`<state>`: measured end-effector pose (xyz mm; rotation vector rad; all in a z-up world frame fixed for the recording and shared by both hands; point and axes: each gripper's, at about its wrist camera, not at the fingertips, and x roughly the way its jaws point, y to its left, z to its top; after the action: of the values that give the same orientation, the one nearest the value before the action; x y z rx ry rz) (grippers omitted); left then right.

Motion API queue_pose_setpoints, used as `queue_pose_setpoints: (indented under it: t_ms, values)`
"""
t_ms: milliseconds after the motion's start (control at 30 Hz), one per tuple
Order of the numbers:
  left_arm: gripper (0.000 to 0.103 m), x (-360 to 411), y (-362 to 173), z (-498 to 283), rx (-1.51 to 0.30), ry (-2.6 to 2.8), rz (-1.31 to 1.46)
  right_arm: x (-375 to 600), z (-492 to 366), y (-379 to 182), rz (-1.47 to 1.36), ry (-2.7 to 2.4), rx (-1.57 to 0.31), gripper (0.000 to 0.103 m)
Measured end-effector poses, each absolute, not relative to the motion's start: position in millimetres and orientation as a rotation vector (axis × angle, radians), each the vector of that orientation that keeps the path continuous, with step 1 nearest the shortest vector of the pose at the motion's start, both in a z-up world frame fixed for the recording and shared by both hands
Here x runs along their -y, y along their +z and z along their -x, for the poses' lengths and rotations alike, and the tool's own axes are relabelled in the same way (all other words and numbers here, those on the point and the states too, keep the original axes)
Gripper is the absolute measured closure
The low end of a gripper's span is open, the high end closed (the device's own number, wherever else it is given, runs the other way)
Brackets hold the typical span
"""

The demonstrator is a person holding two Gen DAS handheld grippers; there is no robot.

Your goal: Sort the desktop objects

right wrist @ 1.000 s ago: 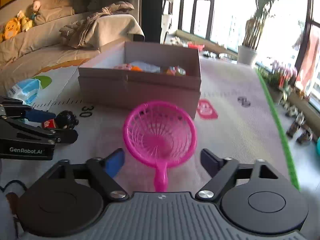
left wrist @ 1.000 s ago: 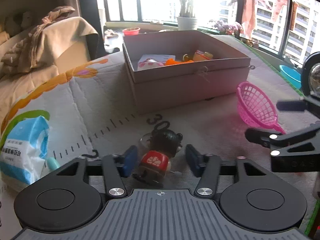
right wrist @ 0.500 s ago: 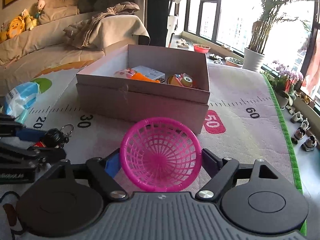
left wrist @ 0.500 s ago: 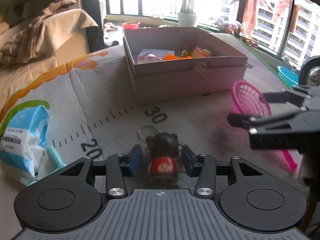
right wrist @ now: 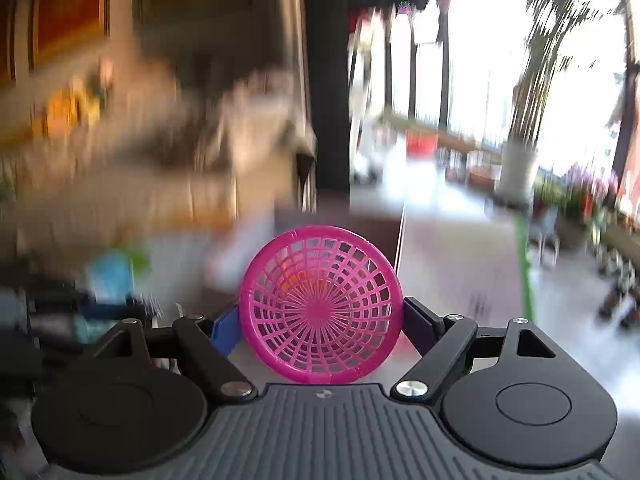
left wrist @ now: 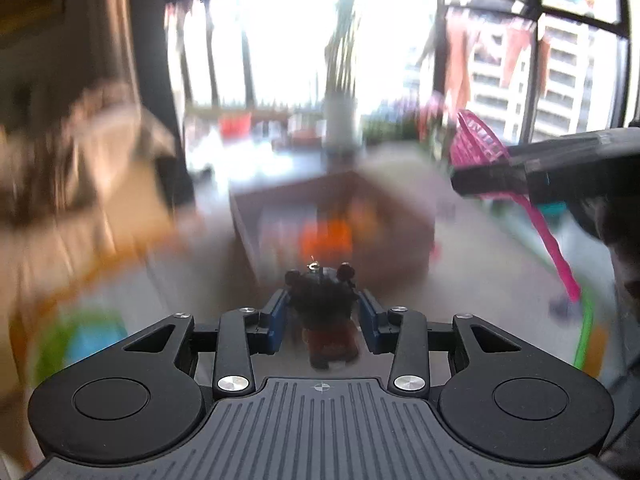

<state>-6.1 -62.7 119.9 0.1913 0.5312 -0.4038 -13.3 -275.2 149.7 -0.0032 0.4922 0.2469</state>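
Between the blue pads of the left gripper (left wrist: 322, 318) sits the dark-haired doll keychain (left wrist: 322, 308), clamped on both sides and lifted off the mat. Beyond it, blurred, stands the open cardboard box (left wrist: 332, 220). At far right, the right gripper (right wrist: 320, 320) grasps the pink mesh basket (right wrist: 320, 308), its handle (left wrist: 552, 240) hanging down.

open box (left wrist: 332, 208) ahead, right hand-held gripper (left wrist: 472, 184) w/ strainer (left wrist: 480, 140) alongside
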Motion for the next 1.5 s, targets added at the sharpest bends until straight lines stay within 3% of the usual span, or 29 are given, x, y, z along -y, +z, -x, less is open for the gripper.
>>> queue_pose_setpoints:
  t_ms: [100,200,467,600,633,967,1133,1267,1400,1500]
  values:
    - [0.061,72.5,152.8,-13.2,-0.412,-0.406,-0.215,290.8,2.4,194.2,-0.07,0.257,-0.379,0.021]
    - [0.061,87.2,156.0,-50.2,-0.411,-0.414,-0.208,299.2,-15.3,215.2,-0.096,0.225,-0.313,0.021]
    - [0.055,112.8,102.1,-136.1,-0.575,-0.427,-0.141,307.2,-72.4,183.2,-0.135,0.152,-0.439,0.021]
    - [0.028,87.9,90.3,-111.2,-0.598,-0.415,-0.123,313.5,-88.5,167.3,-0.157,0.122,-0.485,0.021]
    - [0.026,82.0,87.2,-102.3,-0.605,-0.402,-0.131,314.7,-93.3,163.4,-0.158,0.121,-0.492,0.021]
    - [0.01,50.8,47.8,-28.5,-0.753,-0.372,-0.089,261.1,-186.8,120.7,-0.179,0.169,-0.584,0.021]
    - [0.008,36.9,38.1,-16.0,-0.802,-0.342,-0.075,236.0,-217.2,87.3,-0.134,0.093,-0.654,0.021]
    - [0.007,18.3,41.4,-13.0,-0.791,-0.286,-0.07,235.1,-213.7,69.2,-0.172,0.1,-0.741,0.018]
    - [0.006,2.0,46.5,-2.9,-0.764,-0.243,-0.062,246.2,-178.6,76.5,-0.137,0.091,-0.689,0.017]
    - [0.006,-6.8,48.7,1.3,-0.757,-0.197,-0.065,254.0,-140.5,85.9,-0.102,0.086,-0.635,0.009]
